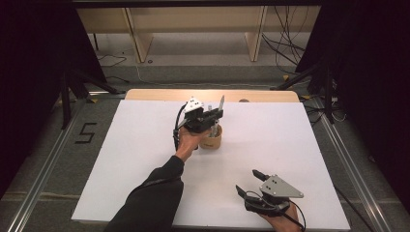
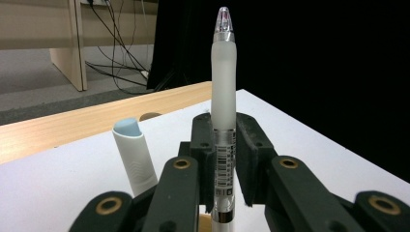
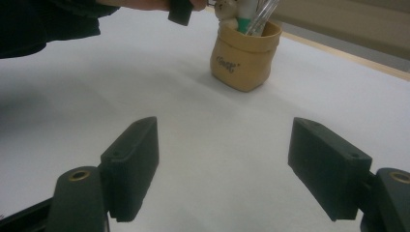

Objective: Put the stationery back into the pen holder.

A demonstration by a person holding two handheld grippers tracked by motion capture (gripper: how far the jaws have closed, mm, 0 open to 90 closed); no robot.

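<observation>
A small tan pen pot (image 1: 212, 141) stands near the middle of the white table (image 1: 145, 145); in the right gripper view the pot (image 3: 244, 55) holds several pens. My left gripper (image 1: 216, 116) hovers right above the pot, shut on a frosted white pen (image 2: 223, 96) that points upward with its clear tip on top. Beside it, a white pen with a pale blue cap (image 2: 133, 154) sticks out of the pot. My right gripper (image 1: 247, 181) rests near the front right of the table, open, with nothing between its fingers (image 3: 133, 164).
A wooden strip (image 1: 159, 94) borders the table's far edge. Beyond it are wooden furniture legs (image 1: 140, 46) and loose cables (image 1: 285, 46) on the floor. Metal rails (image 1: 43, 169) run along both sides of the table.
</observation>
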